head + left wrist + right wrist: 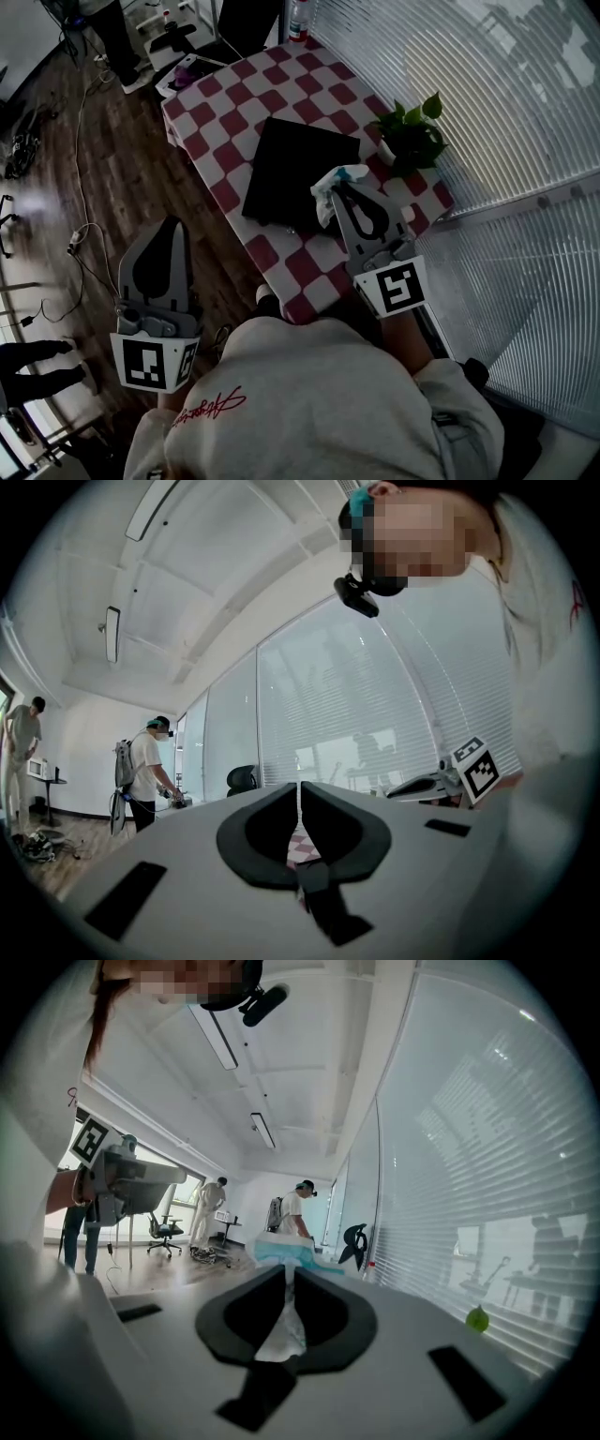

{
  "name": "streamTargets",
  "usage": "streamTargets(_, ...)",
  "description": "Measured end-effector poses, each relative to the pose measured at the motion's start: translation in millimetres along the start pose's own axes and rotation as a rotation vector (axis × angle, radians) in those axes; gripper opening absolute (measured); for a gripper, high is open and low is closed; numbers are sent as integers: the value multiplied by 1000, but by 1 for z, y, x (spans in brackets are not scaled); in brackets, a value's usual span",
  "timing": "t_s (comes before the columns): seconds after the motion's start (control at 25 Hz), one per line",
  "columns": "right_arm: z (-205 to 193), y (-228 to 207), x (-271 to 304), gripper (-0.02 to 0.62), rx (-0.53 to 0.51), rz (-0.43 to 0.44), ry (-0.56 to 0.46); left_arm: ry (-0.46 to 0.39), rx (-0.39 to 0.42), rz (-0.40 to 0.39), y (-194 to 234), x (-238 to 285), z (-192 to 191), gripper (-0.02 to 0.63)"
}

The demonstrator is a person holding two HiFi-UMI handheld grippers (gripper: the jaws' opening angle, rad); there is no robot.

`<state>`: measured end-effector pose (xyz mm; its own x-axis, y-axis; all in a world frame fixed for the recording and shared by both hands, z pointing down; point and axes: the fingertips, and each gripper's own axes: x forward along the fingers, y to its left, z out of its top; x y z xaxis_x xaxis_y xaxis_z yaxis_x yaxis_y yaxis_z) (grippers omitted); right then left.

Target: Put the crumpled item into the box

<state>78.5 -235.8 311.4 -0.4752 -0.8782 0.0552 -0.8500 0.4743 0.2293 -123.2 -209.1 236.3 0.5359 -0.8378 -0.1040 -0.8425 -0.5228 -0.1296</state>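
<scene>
On the red-and-white checked table (319,89), the flat black rectangular box (295,169) lies at ten o'clock of the right gripper (337,187), whose jaws pinch the crumpled white-and-teal item (325,204) at the box's right edge. The left gripper (173,227), closed empty, hangs off-table at eight o'clock.

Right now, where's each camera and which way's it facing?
Head view: on the head, looking down on box, left tongs, right tongs, shoulders.
Left gripper view: on the left tongs, shut empty, facing blinds; torso right.
Right gripper view: on the right tongs, gripping the crumpled item, facing the room.
Both head and right gripper views show that item.
</scene>
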Motion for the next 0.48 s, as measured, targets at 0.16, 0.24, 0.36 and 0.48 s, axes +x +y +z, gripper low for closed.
streamTargets(0.16,-11,0,5,40,-4,6,31,3,15,-6,-2,-1,3,25)
streamTargets(0.24,-15,0,8,40,-13,9,41,6,22,-8,-3,-2,4,25)
streamTargets(0.36,-23,1,12,40,-29,18,64,8,26,-6,-4,-2,5,25)
streamTargets(0.48,-30,3,16,40,-45,27,86,3,25,3,-5,-2,6,25)
